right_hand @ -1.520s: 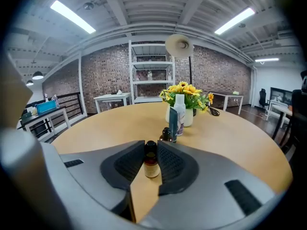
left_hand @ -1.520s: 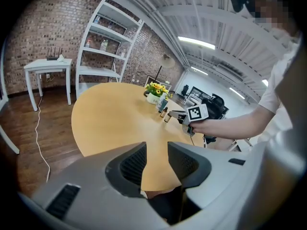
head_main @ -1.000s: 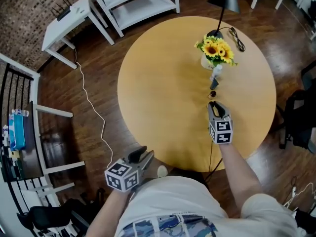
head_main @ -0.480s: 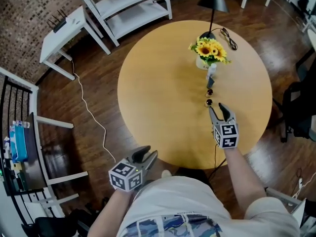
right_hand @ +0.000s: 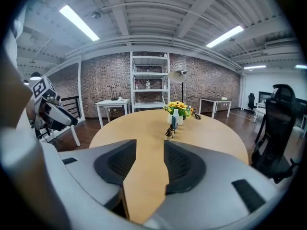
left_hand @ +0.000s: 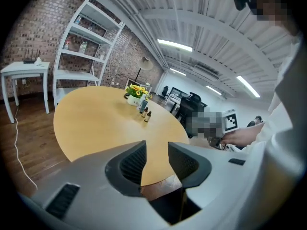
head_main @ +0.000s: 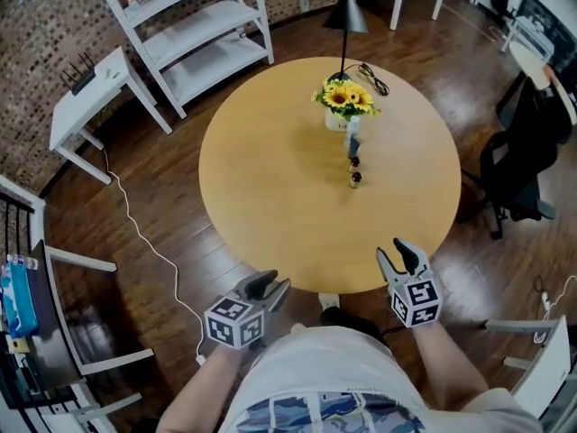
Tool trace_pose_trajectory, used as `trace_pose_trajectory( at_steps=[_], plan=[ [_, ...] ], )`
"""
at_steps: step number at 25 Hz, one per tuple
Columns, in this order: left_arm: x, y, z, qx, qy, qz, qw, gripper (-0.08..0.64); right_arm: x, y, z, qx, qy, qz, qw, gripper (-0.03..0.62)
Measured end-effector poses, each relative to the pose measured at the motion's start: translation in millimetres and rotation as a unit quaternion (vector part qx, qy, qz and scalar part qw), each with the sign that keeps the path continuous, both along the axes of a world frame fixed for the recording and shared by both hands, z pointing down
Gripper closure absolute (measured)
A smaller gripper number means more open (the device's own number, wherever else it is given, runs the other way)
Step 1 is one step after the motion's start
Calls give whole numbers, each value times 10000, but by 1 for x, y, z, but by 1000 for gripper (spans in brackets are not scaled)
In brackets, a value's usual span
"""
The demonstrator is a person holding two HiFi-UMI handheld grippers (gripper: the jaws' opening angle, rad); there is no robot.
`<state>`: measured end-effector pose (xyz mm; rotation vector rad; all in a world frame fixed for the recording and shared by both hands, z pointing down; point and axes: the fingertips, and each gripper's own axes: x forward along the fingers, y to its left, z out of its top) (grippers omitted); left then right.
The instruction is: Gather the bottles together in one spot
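Observation:
Three bottles stand in a short row on the round wooden table (head_main: pixel 270 197), just in front of the sunflower vase (head_main: pixel 341 106): a taller pale bottle (head_main: pixel 352 137), then two small dark bottles (head_main: pixel 354 161) (head_main: pixel 355 179). The right gripper view shows the tall bottle (right_hand: pixel 175 116) and a small dark bottle (right_hand: pixel 169 132) far ahead. My right gripper (head_main: pixel 395 253) hovers at the table's near edge, well short of the bottles. Its jaws have just been opening and are empty. My left gripper (head_main: pixel 269 284) is off the table near my body, open and empty.
A floor lamp (head_main: pixel 345 12) and its cable (head_main: pixel 372 78) are behind the vase. White shelving (head_main: pixel 194 34) and a small white table (head_main: pixel 86 106) stand at the far left, and a black chair (head_main: pixel 518 161) is to the right. A white cord (head_main: pixel 144 242) runs across the floor.
My right gripper has let go of the nearest small bottle, opened, and drawn back from the row to the table's near edge. The left gripper has shifted only slightly.

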<state>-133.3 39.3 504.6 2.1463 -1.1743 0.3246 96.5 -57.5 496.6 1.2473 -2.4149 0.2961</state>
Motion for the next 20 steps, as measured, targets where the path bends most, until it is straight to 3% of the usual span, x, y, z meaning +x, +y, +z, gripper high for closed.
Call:
trace_pose_trajectory(
  at_steps=[3,9,20],
  plan=[
    [-1,15,-3,171,321,-74,9993,433,3,50,-16,109,143,110,9998,387],
    [-16,52,12,149,-434,90,9989,451,-10,126,-24,-53,126,224,9997,402],
    [-25,104,-4,245,-469,225,9983,440,-12,181,-26,-488,-373,500,9969,402]
  ],
)
